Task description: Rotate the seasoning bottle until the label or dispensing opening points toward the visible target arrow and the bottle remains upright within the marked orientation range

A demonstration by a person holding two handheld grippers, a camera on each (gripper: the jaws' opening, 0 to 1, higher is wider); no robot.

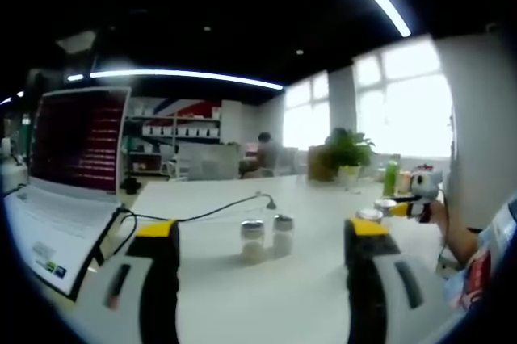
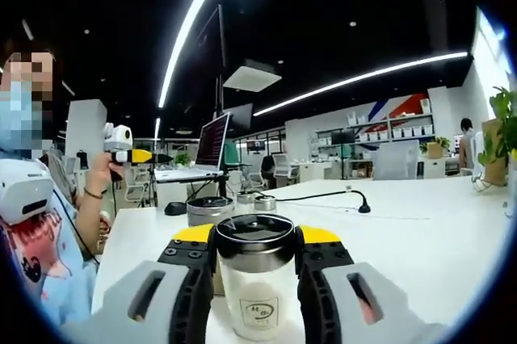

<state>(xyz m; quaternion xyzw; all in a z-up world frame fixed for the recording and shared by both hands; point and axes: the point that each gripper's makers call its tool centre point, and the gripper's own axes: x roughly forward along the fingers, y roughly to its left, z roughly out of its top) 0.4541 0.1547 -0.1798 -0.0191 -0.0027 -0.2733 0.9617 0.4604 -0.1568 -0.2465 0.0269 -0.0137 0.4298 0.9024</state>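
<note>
The right claw (image 2: 257, 279) is clamped on the seasoning bottle (image 2: 256, 283), which stands upright on the white tabletop (image 2: 420, 231), its small label facing the camera. Just behind it sit a few more lidded jars (image 2: 212, 209). The left claw (image 1: 262, 279) hangs wide apart over the tabletop, gripping nothing, with two small shakers (image 1: 266, 237) beyond it and a laptop (image 1: 69, 174) near the tabletop's edge.
</note>
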